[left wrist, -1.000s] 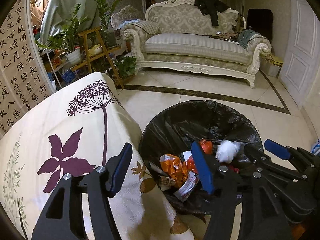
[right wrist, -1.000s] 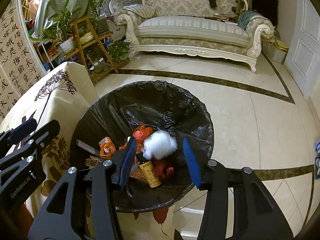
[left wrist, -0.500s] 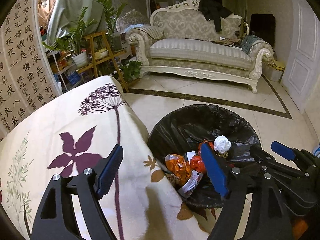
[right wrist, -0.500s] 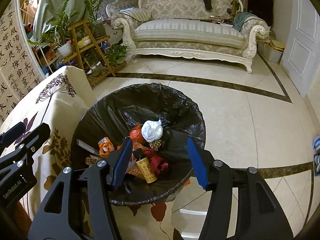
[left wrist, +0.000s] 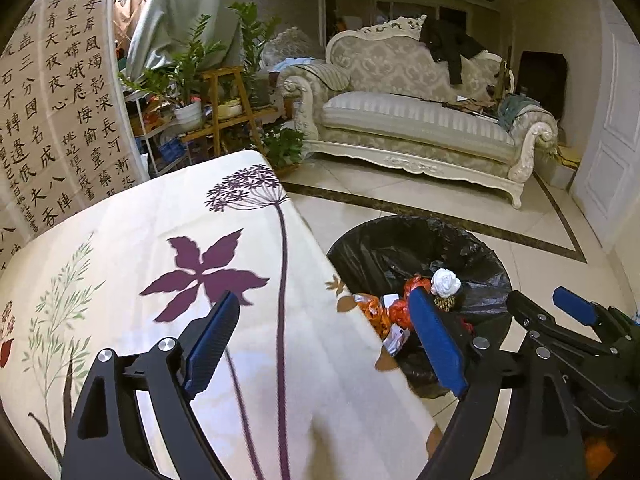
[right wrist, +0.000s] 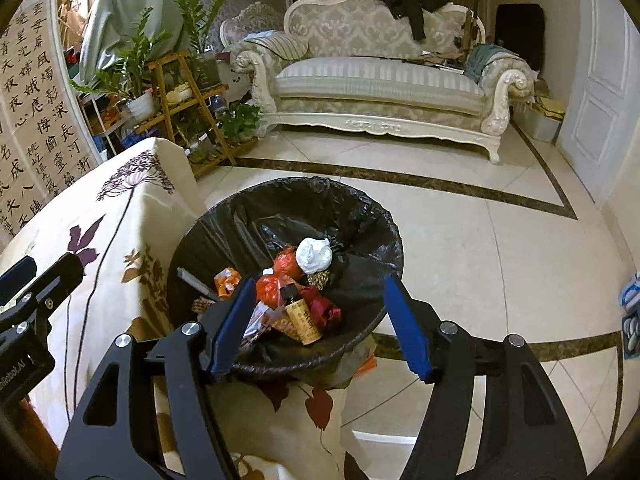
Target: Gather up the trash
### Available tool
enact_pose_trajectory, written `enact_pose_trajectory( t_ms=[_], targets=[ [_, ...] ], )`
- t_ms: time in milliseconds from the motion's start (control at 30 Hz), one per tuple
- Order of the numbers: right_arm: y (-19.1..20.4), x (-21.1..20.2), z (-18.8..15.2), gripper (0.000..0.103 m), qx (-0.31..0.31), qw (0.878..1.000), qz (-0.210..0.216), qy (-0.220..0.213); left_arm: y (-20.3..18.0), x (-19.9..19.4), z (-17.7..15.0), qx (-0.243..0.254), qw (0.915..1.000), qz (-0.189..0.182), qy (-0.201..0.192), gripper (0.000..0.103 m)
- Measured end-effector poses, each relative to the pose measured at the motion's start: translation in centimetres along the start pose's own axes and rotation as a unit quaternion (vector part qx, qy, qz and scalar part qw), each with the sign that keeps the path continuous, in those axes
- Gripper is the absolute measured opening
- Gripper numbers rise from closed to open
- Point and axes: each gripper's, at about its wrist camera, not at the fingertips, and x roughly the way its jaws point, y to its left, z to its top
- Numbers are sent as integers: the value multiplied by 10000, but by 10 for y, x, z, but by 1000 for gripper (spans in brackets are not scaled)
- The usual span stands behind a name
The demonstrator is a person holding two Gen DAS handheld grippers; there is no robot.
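Right wrist view: right gripper (right wrist: 320, 330) hangs w/ jaws spread wide, nothing held, over the trash bin (right wrist: 384, 216) on the floor at tabletop's (left wrist: 120, 248) 3 o'clock edge. White paper wad (right wrist: 314, 255) lies on top of the pile at bin's 12 o'clock. Left gripper (left wrist: 324, 344) also gapes empty, over the tabletop.

Risk, imo: light wad sits high, could roll off if the black liner gets bumped.

Count: 1 bin, 1 wad, 1 small brown bottle (right wrist: 302, 318), 2 grippers; no trash seen on cloth.

Table and floor, nothing fancy

Flowery tablecloth (left wrist: 168, 240) is draping the table; the black-bagged bin (right wrist: 360, 208) is sitting on the tile floor (right wrist: 500, 264) just beside it.
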Motion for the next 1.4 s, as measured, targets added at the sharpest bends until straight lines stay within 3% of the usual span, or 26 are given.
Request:
enact_pose_trajectory(
  t_ms=[233,633,1400],
  targets=[
    [4,-24,-5,70,-60,9998,15,-182,9,-19,-10,-9,9999,115,-88,84],
    [14,-64,-14,71,-175,9987,70,-482,23,-53,-23,-178,9992,132,-323,85],
    [13,-75,-16,72,-169,9982,58,-565,27,-61,-25,-250,9989,139,-371,85]
  ],
)
